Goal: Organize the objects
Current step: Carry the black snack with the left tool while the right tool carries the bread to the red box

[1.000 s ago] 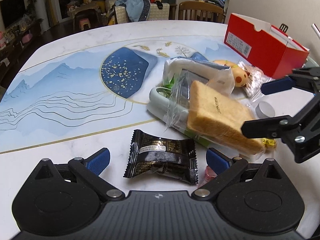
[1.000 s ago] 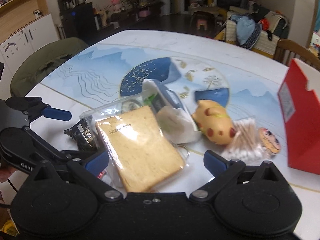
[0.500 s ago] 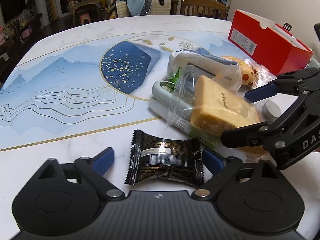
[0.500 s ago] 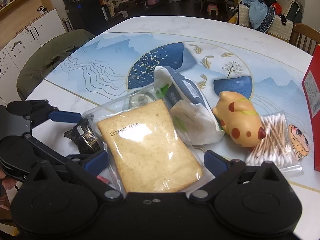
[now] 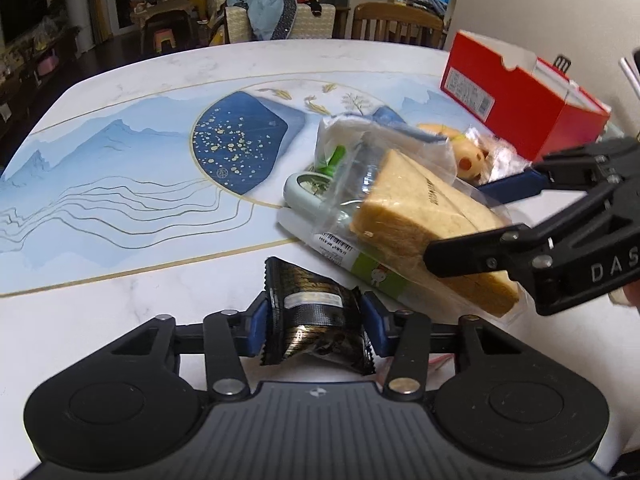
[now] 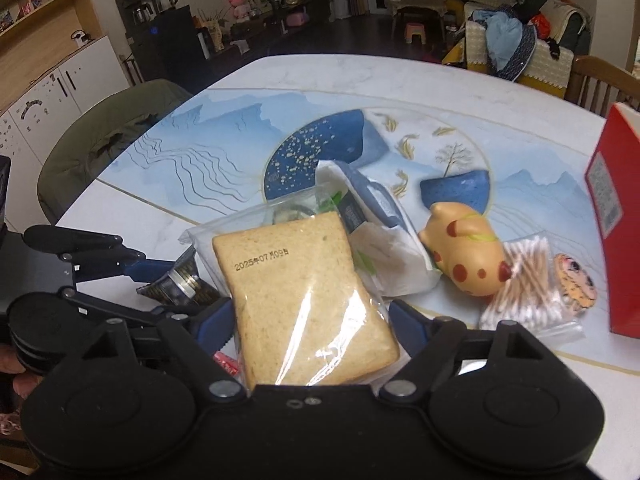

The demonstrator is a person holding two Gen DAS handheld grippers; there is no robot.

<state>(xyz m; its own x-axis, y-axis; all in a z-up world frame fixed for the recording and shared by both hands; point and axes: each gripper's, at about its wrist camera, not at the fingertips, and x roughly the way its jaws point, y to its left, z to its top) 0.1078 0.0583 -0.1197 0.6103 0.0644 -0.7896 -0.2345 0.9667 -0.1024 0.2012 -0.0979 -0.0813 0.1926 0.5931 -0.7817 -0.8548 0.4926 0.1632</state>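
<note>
The table [image 5: 120, 128], marble-white with a blue landscape print, lies much as it did a second ago, and so does the red box [image 5: 516, 100] at its far right edge; the hands have barely shifted. The heap in the middle is likewise unmoved: a white pouch [image 6: 384, 248] with a green-labelled pack under it, a yellow spotted toy [image 6: 464, 256] just beside it, and a bag of cotton swabs [image 6: 528, 292] touching the toy. What has changed is the jaws. The right gripper [image 6: 312, 316], wide a second ago, is closing around the bagged bread slice [image 6: 300, 296], which lies between its blue pads; the left pad sits at the bag's edge, while the right pad is still just short of it, so there is no firm grip yet. The left gripper [image 5: 316, 322] has come in much further: a second ago its pads stood well apart on either side of the black snack packet [image 5: 312, 316], and now both press against the packet's sides, crumpling the foil, and are still closing. The packet rests on the table at the near edge, just beside the bread.
</note>
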